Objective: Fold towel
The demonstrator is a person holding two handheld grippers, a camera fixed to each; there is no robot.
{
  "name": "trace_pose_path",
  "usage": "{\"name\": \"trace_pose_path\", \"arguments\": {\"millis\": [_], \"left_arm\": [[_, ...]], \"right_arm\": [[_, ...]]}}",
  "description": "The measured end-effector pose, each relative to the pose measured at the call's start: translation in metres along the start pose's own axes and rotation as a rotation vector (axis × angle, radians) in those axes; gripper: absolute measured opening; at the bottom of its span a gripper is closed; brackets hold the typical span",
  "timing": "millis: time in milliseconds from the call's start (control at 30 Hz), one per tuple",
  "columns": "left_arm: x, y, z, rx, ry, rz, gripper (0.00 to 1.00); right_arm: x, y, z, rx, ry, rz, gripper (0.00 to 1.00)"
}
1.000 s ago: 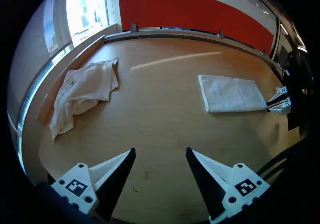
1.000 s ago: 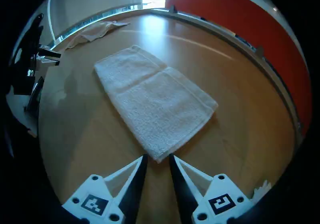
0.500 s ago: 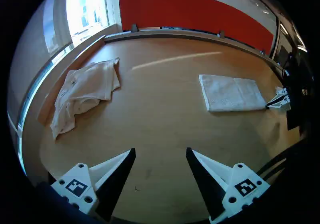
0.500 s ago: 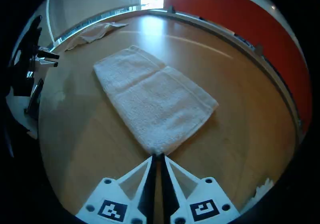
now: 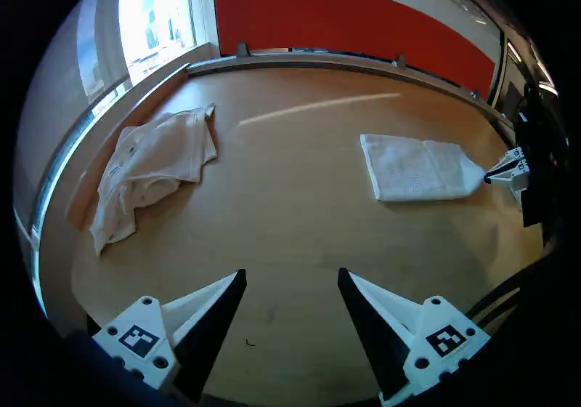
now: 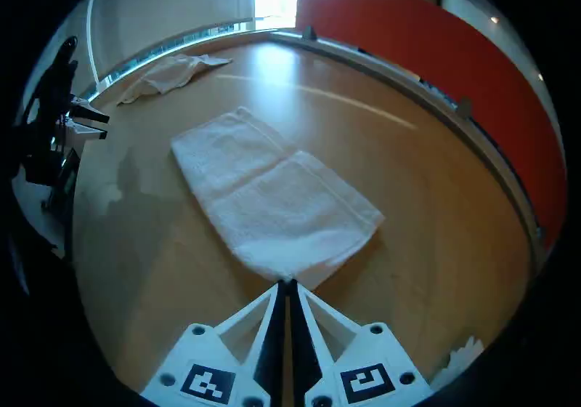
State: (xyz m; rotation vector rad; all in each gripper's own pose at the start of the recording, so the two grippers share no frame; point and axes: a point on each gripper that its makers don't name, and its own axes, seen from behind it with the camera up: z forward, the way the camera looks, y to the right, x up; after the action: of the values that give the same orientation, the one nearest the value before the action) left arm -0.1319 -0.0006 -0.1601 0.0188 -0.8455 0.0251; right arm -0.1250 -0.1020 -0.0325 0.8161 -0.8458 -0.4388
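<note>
The right gripper (image 6: 288, 285) is clenched, both fingers pressed on the near corner of the white towel (image 6: 272, 196), which is drawn to a point at the tips. The towel lies flat on the wooden table (image 6: 407, 211), a fold edge across its middle, running from the fingers toward 11 o'clock in the right gripper view. The left gripper (image 5: 290, 275) is released, fingers spread wide over bare table with nothing between them. From it the towel sits at 2 o'clock, well apart. A crumpled cream cloth (image 5: 152, 161) lies at 10 o'clock, near the window-side edge. A red panel (image 5: 348, 20) stands at 12 o'clock behind the far rim
</note>
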Motion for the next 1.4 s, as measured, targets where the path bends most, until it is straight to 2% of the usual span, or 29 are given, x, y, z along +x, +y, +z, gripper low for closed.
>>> {"name": "trace_pose_path", "arguments": {"millis": [300, 667, 1100, 1400], "left_arm": [[0.002, -0.001, -0.003, -0.006, 0.007, 0.001, 0.93], [0.002, -0.002, -0.007, -0.016, 0.017, -0.019, 0.93], [-0.003, -0.001, -0.012, -0.028, 0.016, -0.025, 0.93], [-0.005, -0.004, -0.022, -0.024, 0.028, -0.023, 0.93]], "right_arm": [[0.063, 0.001, -0.008, -0.01, 0.072, -0.075, 0.03], [0.134, -0.006, -0.003, 0.008, 0.134, -0.154, 0.03], [0.155, -0.024, 0.007, 0.044, 0.122, -0.216, 0.03], [0.181, -0.063, 0.036, 0.119, 0.101, -0.308, 0.03]]}}
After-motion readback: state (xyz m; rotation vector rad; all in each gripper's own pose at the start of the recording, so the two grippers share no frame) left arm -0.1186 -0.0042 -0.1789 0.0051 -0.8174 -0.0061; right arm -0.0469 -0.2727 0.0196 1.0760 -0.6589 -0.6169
